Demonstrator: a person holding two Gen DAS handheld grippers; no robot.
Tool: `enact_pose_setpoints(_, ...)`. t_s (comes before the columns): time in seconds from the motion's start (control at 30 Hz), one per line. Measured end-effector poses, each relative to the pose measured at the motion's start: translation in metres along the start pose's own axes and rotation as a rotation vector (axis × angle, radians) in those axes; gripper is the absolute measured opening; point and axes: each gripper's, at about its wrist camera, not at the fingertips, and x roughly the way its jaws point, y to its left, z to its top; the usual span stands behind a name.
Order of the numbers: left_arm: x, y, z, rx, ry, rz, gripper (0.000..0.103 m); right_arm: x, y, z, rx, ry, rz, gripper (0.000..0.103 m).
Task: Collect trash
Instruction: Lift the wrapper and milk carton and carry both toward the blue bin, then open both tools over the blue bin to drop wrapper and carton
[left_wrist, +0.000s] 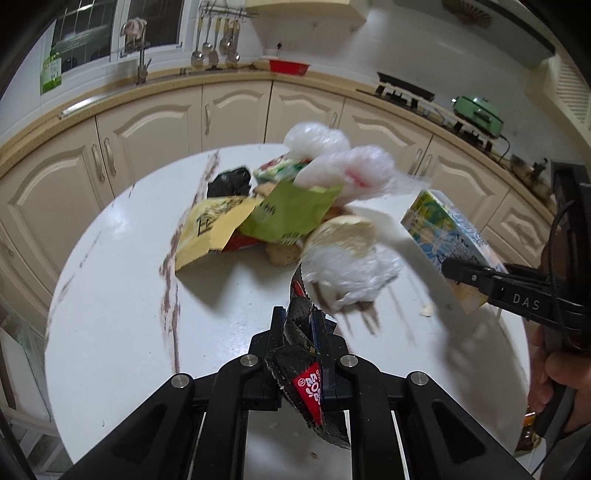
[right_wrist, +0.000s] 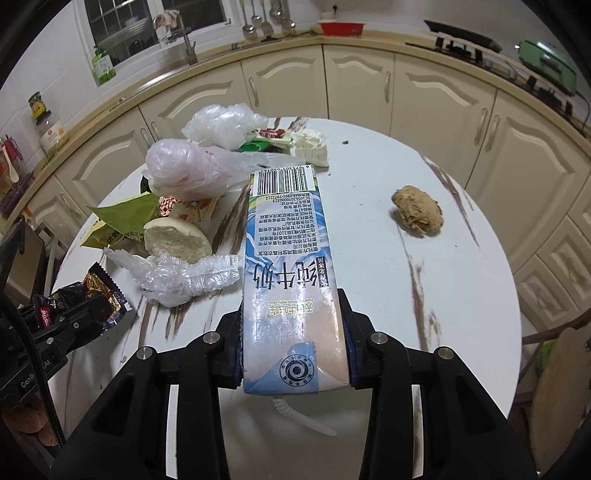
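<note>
My left gripper (left_wrist: 300, 319) is shut on a black and red snack wrapper (left_wrist: 308, 387), lifted a little off the round white table (left_wrist: 122, 295). In the right wrist view that gripper (right_wrist: 79, 317) and its wrapper (right_wrist: 101, 290) sit at the left edge. My right gripper (right_wrist: 293, 308) is shut on a tall blue and white milk carton (right_wrist: 288, 236), clamped by its sides. The carton (left_wrist: 439, 225) and the right gripper (left_wrist: 467, 277) also show at the right of the left wrist view. A trash pile lies behind: a yellow packet (left_wrist: 210, 229), a green packet (left_wrist: 291, 214) and plastic bags (right_wrist: 184, 166).
A half bun (right_wrist: 173, 236) and crumpled clear film (right_wrist: 184, 277) lie beside the carton. A brown lump of food (right_wrist: 417, 212) sits alone on the right of the table. A white straw (right_wrist: 303, 421) lies under the carton. Cream cabinets (right_wrist: 351, 81) curve behind the table.
</note>
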Motion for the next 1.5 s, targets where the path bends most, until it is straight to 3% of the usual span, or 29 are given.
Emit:
enact_pose_setpoints(0.17, -0.029, -0.017, 0.001, 0.031, -0.055, 0.008, 0.008, -0.023, -0.012, -0.005, 0.034, -0.040, 0.016, 0.036)
enact_pose_setpoints(0.37, -0.063, -0.063, 0.009, 0.120, -0.134, -0.005, 0.008, -0.063, -0.037, -0.011, 0.082, -0.117, 0.050, 0.036)
enact_pose_setpoints(0.67, -0.055, -0.188, 0.018, 0.303, -0.155, -0.171, 0.008, -0.141, -0.112, -0.036, 0.201, -0.264, 0.000, 0.036)
enact_pose_setpoints(0.87, 0.000, -0.280, 0.017, 0.404, -0.064, -0.305, 0.008, -0.169, -0.192, -0.077, 0.368, -0.256, -0.136, 0.036)
enact_pose_setpoints(1.0, 0.064, -0.345, 0.008, 0.467, 0.058, -0.356, 0.008, -0.161, -0.249, -0.116, 0.497, -0.191, -0.199, 0.036)
enact_pose_setpoints(1.17, 0.152, -0.397, 0.002, 0.524, 0.207, -0.336, 0.009, -0.114, -0.313, -0.168, 0.635, -0.069, -0.197, 0.036)
enact_pose_setpoints(1.33, 0.263, -0.433, -0.007, 0.528, 0.396, -0.272, 0.009, -0.056, -0.351, -0.209, 0.716, 0.043, -0.156, 0.036)
enact_pose_setpoints(1.5, 0.353, -0.460, 0.002, 0.529, 0.513, -0.202, 0.012, -0.014, -0.378, -0.233, 0.762, 0.113, -0.105, 0.037)
